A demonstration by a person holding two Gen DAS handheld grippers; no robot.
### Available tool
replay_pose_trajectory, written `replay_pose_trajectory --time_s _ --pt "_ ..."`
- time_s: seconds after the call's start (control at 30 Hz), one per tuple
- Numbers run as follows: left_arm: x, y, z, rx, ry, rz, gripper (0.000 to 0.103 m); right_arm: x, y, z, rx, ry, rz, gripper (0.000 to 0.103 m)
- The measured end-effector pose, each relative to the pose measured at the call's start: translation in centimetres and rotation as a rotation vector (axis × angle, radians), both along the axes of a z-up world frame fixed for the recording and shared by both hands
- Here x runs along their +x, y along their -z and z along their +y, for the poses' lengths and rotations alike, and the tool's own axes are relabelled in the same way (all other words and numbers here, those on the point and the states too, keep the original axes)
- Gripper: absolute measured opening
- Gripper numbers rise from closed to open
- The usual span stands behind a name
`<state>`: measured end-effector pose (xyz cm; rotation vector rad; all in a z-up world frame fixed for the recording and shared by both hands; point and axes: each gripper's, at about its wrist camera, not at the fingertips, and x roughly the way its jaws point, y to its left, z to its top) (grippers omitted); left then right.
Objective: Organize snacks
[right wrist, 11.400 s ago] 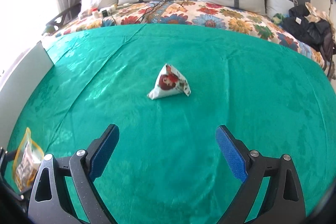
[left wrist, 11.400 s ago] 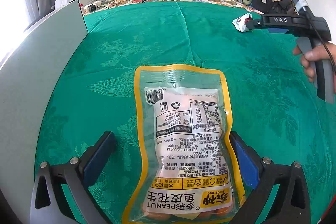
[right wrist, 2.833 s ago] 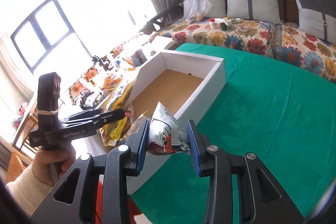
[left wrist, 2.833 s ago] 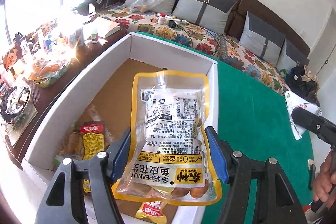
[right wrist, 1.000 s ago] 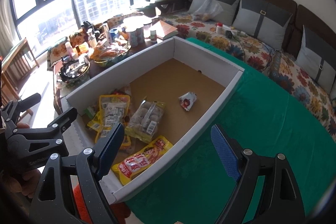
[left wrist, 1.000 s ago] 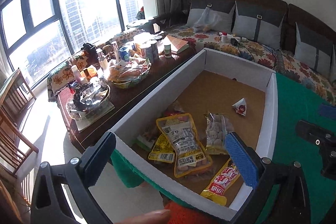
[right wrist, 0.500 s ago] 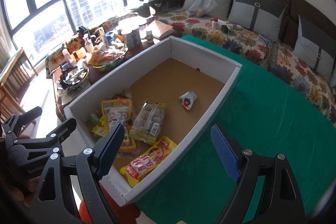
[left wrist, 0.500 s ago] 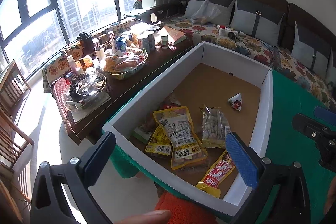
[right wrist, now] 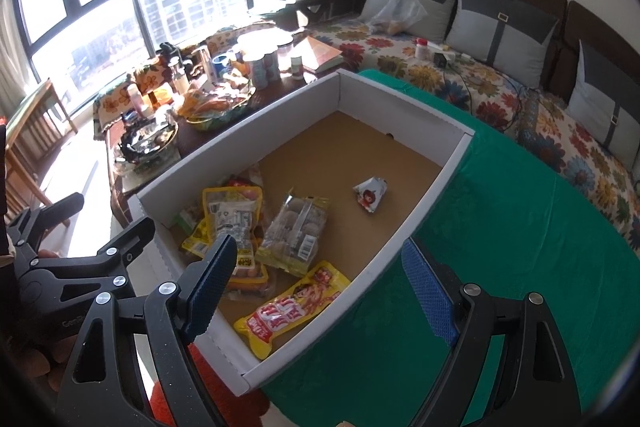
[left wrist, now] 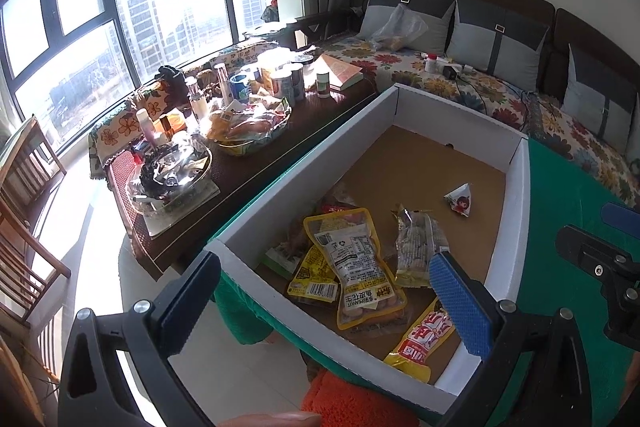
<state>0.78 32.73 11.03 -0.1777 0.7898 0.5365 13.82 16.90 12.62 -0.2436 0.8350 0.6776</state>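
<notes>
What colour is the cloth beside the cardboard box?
Green, a plain deep green cloth; the right wrist view shows it best.

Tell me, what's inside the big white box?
The box holds a peanut bag, a clear nut pack, a red-yellow packet and a small triangle snack. More packets lie under the peanuts, mostly covered.

Home living rm: floral sofa (left wrist: 472, 95), cushions (left wrist: 496, 47), cluttered table (left wrist: 240, 155).

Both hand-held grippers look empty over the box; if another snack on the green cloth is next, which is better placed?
Probably the right hand-held gripper: its open, empty jaws straddle the box wall and the green cloth. The left hand-held gripper, also open, hangs over the box's far corner and the floor.
</notes>
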Motion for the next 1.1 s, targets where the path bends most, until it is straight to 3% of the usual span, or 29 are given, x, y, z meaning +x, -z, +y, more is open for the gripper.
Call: replay_pose_trajectory --time_s 1.1 --pt "-0.1 0.3 0.5 0.007 -0.017 0.0 0.103 0.4 1.1 0.1 -0.011 0.003 0.012 0.087"
